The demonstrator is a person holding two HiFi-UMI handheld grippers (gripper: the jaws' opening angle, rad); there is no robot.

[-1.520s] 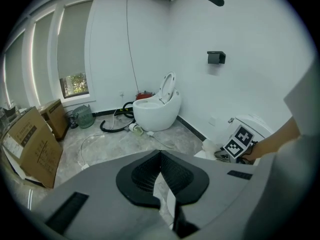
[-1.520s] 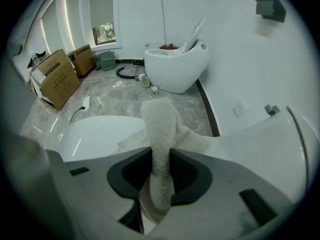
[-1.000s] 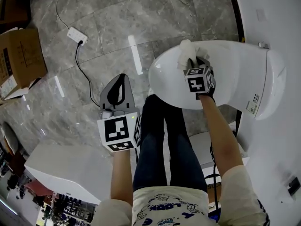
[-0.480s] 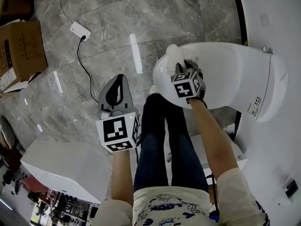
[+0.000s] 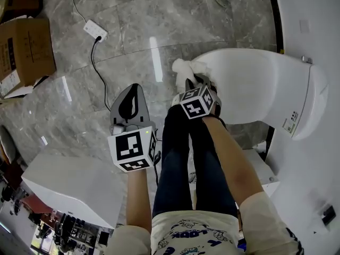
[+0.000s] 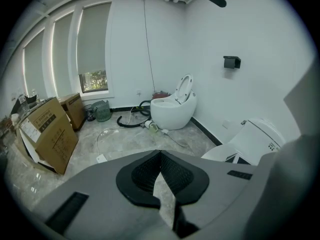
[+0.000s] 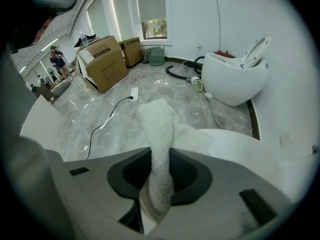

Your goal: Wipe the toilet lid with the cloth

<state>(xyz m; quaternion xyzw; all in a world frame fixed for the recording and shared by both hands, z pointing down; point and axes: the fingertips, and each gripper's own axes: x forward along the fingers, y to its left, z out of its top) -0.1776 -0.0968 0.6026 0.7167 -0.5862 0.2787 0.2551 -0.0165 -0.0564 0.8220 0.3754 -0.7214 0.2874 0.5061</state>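
Two tools are in play. The left tool [image 5: 135, 91] [image 6: 160, 155] hangs over the floor [image 5: 159, 20] left of the toilet [image 5: 297, 105], its jaws closed tip to tip with nothing between them. The right tool [image 5: 193, 82] [image 7: 160, 159] is clamped on the one cloth [image 5: 184, 67] [image 7: 158, 121].

The cloth sits at the left end of the closed lid [image 5: 249, 84] [image 7: 240, 149]. It is a narrow strip whose long axis runs straight out along the jaws, pointing far and left. Its free end bunches over the lid's rim.

A second toilet [image 6: 172, 111] [image 7: 234, 81] stands far off by the wall with its lid raised and its bowl open. Two cardboard boxes [image 6: 47, 134] [image 7: 102, 59] stand on the floor at the left; what they hold cannot be told. One power strip [image 5: 95, 31] [image 7: 133, 92] lies on the floor with its cable trailing.
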